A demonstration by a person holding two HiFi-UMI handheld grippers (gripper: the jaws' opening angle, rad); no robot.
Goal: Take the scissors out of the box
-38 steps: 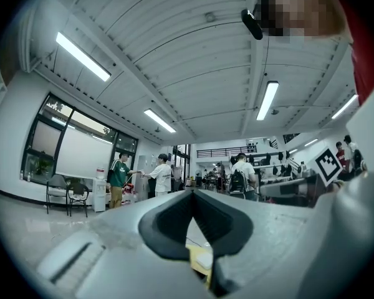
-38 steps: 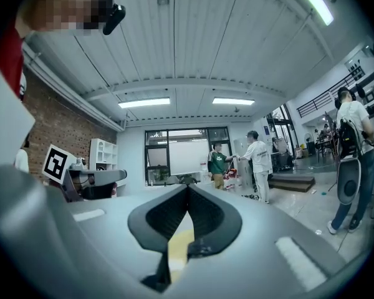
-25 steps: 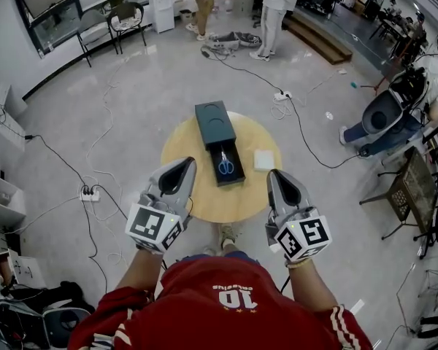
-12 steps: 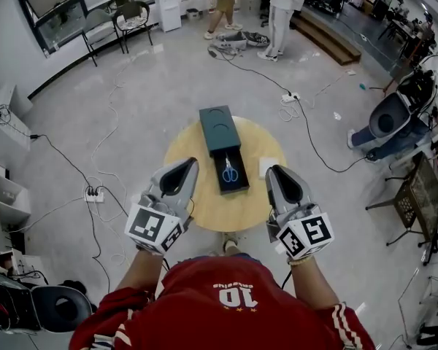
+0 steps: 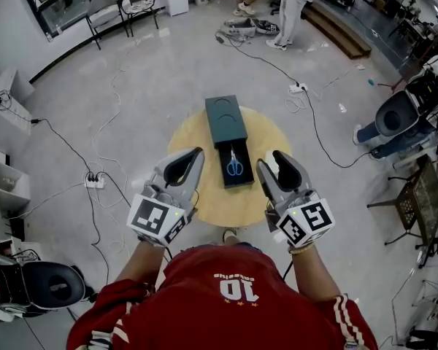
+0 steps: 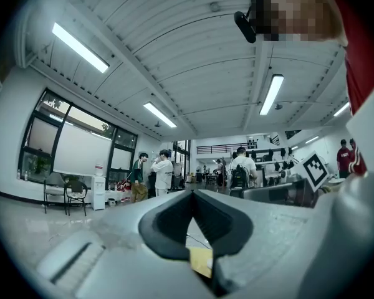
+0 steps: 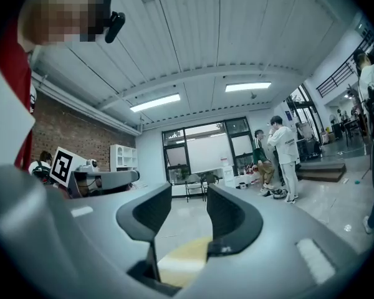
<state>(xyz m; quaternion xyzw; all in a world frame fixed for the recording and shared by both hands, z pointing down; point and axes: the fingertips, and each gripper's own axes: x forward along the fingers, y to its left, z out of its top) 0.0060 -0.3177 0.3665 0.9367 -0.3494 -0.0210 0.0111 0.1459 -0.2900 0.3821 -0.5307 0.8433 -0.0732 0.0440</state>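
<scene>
Scissors with blue handles lie in the pulled-out tray of a dark teal box. Their blades point toward the box's closed part and their handles toward the person. The box stands near the middle of a round wooden desk, its long side running away from the person and the tray at the near end. Nothing else shows in the tray.

The left tool hangs over the desk to the left of the tray, apart from it and pointing level. In the left gripper view its jaws are pressed together at the tips with nothing pinched between them. Only a sliver of the yellow desk top shows below.

The right tool hovers over the desk on the tray's right side, close beside it but not touching. In the right gripper view its jaws stand wide apart and are opening. The gap holds nothing; through it show the floor and the desk's edge. Neither tool touches the scissors or the box.
</scene>
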